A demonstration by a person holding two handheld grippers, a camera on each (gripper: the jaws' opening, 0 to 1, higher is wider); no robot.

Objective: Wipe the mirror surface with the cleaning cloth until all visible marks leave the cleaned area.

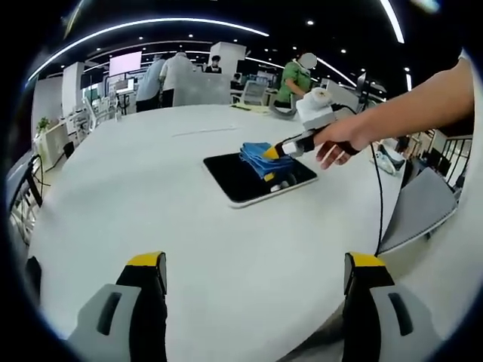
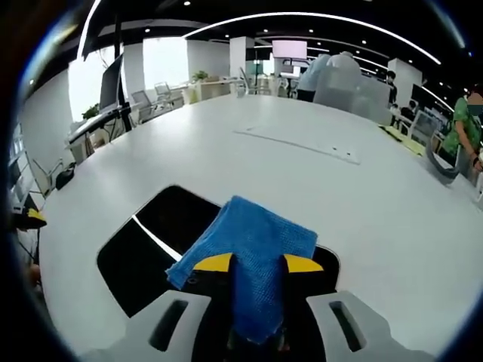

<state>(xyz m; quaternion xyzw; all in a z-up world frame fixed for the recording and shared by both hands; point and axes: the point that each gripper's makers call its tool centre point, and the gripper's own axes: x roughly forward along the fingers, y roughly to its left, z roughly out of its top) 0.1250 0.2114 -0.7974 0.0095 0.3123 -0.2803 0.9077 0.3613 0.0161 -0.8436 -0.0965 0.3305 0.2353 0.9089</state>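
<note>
Left gripper [image 1: 255,275] jaws wide apart, holding nothing, hovering over bare white table [image 1: 151,196]. Mirror [image 1: 256,179] lies flat ahead of it, well apart. Right gripper [image 2: 258,264] clamped on blue cleaning cloth [image 2: 253,260], cloth draped between its jaws and pressed onto the dark mirror [image 2: 143,253] just ahead.

Bright overhead strip lights, fisheye-warped edges

White round table [image 1: 151,204]; dark mirror [image 1: 241,179] flat on it.
</note>
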